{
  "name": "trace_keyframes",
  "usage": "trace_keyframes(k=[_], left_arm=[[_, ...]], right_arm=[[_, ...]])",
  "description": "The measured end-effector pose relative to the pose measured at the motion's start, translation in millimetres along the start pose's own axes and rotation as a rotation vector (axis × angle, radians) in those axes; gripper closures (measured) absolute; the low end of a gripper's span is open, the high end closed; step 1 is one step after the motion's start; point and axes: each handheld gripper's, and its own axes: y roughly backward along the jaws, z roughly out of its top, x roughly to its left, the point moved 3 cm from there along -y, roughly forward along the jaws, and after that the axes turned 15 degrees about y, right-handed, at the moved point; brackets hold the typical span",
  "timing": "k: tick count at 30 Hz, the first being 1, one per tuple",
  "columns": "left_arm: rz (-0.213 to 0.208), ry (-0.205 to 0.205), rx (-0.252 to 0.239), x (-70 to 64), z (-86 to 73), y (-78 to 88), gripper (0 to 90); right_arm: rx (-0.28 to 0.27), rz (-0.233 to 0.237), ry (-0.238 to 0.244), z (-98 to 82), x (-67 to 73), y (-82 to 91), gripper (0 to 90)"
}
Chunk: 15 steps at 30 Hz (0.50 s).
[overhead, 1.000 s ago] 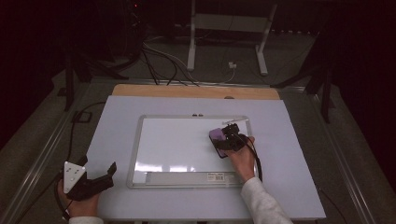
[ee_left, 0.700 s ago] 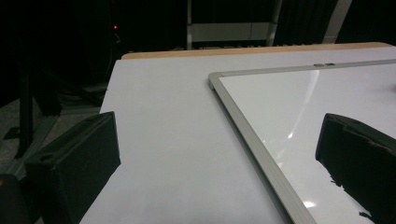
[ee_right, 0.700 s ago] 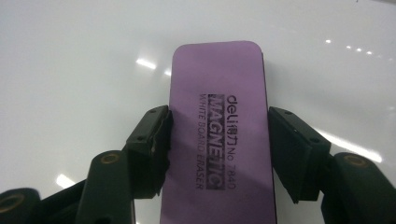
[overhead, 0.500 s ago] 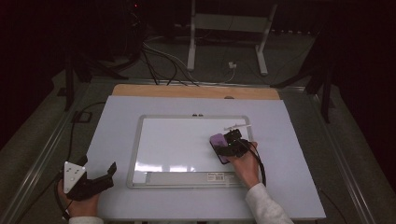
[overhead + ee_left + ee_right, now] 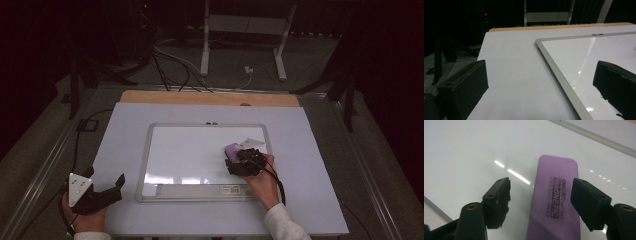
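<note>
A purple eraser (image 5: 232, 149) printed "MAGNETIC" lies flat on the whiteboard (image 5: 207, 125), at its right side. My right gripper (image 5: 237, 159) hovers just on the near side of it, and a hand holds the gripper from below. In the right gripper view the eraser (image 5: 555, 202) runs between the jaws of my right gripper (image 5: 544, 186). The jaws have just been opening, and a gap shows beside the left jaw, so no pad presses on the eraser. My left gripper (image 5: 106, 178) rests at the table's near left corner, open and empty. Its jaws (image 5: 541, 65) straddle the whiteboard's frame (image 5: 554, 65).
A pale sheet (image 5: 130, 130) covers the table, and a wooden edge (image 5: 210, 98) shows at the far side. On the dark floor beyond lie cables (image 5: 170, 65) and a white stand (image 5: 240, 30). A label strip (image 5: 200, 189) runs along the board's near rim.
My right hand has drawn back a little toward the near edge of the board, while the eraser lies about where it was. The left gripper has not moved.
</note>
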Motion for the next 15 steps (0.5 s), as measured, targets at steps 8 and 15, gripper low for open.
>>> trace_keyframes(k=[8, 15], left_arm=[[-0.002, -0.001, -0.001, 0.3, 0.0, 0.2, 0.5], [-0.001, -0.002, 0.0, -0.2, 0.0, -0.2, 0.5]], right_arm=[[0.019, -0.018, -0.016, -5.7, -4.3, -6.0, 32.8], [0.034, -0.039, -0.034, -8.7, -13.8, -6.6, 32.8]])
